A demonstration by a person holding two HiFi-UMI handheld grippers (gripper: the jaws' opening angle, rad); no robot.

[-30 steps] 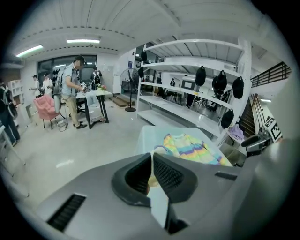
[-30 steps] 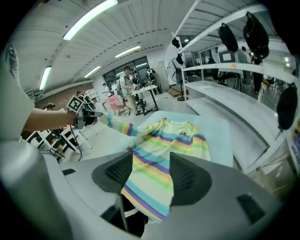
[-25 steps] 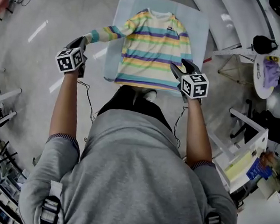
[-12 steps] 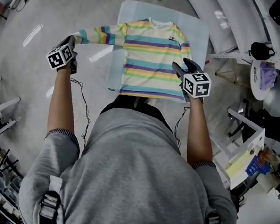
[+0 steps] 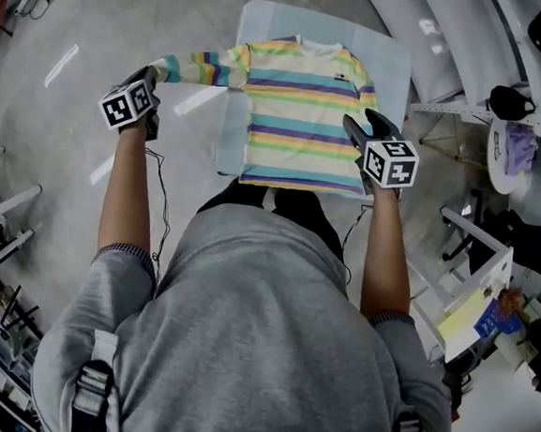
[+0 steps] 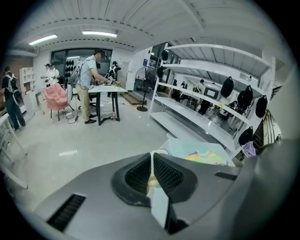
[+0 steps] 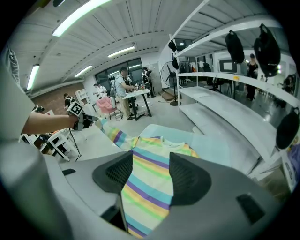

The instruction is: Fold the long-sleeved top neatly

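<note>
A long-sleeved top point(image 5: 303, 110) with pastel stripes lies flat, chest up, on a pale blue table point(image 5: 398, 52). Its left sleeve point(image 5: 199, 66) stretches out past the table's left edge. My left gripper point(image 5: 154, 76) is shut on the cuff, and a sliver of pale fabric point(image 6: 151, 180) shows between the pads. My right gripper point(image 5: 358, 124) hovers open over the top's right edge, and in the right gripper view the striped body point(image 7: 147, 187) shows in the gap between its jaws. No right sleeve is visible.
White shelving point(image 5: 455, 48) runs along the right. Beside it stands a small round table point(image 5: 516, 147) with a purple item. A white desk frame point(image 5: 478, 266) is at the lower right. People stand at a far table point(image 6: 89, 79) near a pink armchair point(image 6: 55, 97).
My left gripper has drawn the cuff outward to the left, and the sleeve now lies straighter. The right gripper has shifted slightly toward the top's right edge, jaws still open.
</note>
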